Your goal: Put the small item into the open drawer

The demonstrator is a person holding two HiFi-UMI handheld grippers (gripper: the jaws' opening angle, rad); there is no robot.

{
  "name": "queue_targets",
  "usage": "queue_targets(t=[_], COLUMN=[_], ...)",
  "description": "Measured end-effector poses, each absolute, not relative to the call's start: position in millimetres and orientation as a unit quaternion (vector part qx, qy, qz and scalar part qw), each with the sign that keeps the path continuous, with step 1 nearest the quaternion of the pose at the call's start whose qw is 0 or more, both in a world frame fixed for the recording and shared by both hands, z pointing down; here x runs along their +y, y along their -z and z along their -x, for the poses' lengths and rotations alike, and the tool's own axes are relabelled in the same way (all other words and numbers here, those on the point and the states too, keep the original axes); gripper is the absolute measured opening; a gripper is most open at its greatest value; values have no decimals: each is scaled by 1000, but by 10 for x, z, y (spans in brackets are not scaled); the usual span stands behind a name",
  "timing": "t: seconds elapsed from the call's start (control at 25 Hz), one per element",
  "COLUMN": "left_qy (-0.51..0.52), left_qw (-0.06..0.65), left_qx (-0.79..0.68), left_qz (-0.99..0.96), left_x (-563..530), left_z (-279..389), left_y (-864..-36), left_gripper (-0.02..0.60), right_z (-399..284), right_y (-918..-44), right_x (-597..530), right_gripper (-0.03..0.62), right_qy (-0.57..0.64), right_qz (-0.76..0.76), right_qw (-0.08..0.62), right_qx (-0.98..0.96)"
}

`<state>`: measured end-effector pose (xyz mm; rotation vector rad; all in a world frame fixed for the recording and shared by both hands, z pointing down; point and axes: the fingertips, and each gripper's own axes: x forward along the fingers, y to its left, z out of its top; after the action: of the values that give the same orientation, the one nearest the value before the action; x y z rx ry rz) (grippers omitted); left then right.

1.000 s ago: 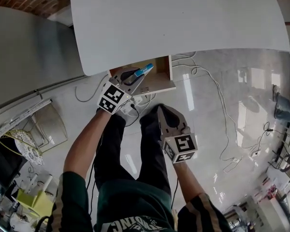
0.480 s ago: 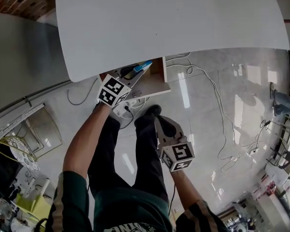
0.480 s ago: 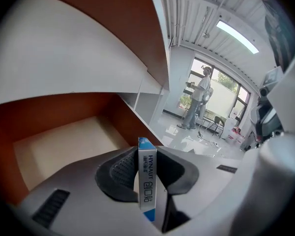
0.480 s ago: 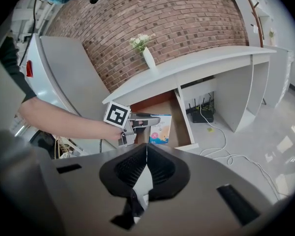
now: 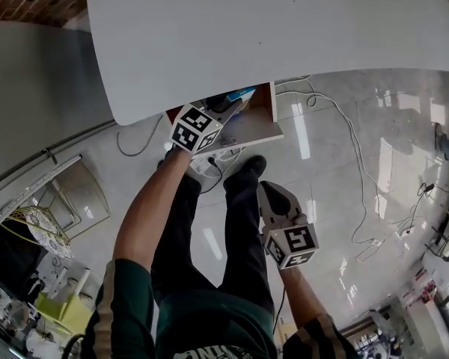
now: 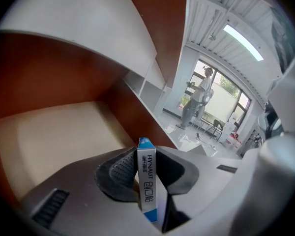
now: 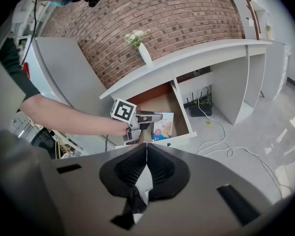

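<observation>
Wooden drawer (image 6: 54, 132); slim rectangular box (image 6: 148, 181) clamped

Red brick wall (image 7: 177, 23), long white desk (image 5: 269, 28) with a vase of white flowers (image 7: 145, 54), glossy pale tiled floor (image 5: 389, 200) strewn with white cables (image 7: 226, 149), tall windows (image 6: 231, 95), ceiling strip light (image 6: 242, 42).

Slim white-and-blue box (image 6: 147, 178), upright, edge-on, above pale floor of open wooden drawer (image 6: 54, 132)
</observation>
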<state>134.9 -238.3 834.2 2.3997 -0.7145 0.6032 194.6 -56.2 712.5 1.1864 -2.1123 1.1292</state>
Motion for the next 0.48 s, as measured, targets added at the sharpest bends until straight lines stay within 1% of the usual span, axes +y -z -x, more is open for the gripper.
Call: queue_targets(t=[0.16, 0.32, 0.48], left_qy=[-231, -237, -266], left_qw=[312, 348, 359], left_qx=[-302, -326, -349], left_qz=[-870, -846, -824], left_x=[-2440, -2475, -2535], left_z=[-1154, -1051, -938], left_y=[-8435, -8559, -8685], left_gripper=[95, 112, 130], right_z=[-1915, -1880, -1853], right_y=[-7156, -7172, -7169], right_x=[-549, -566, -579], right_gripper=[25, 25, 25], right_qy=[-417, -417, -417], right_qz=[-429, -426, -427], right_qw=[231, 232, 231], right_qx=[-767, -769, -768])
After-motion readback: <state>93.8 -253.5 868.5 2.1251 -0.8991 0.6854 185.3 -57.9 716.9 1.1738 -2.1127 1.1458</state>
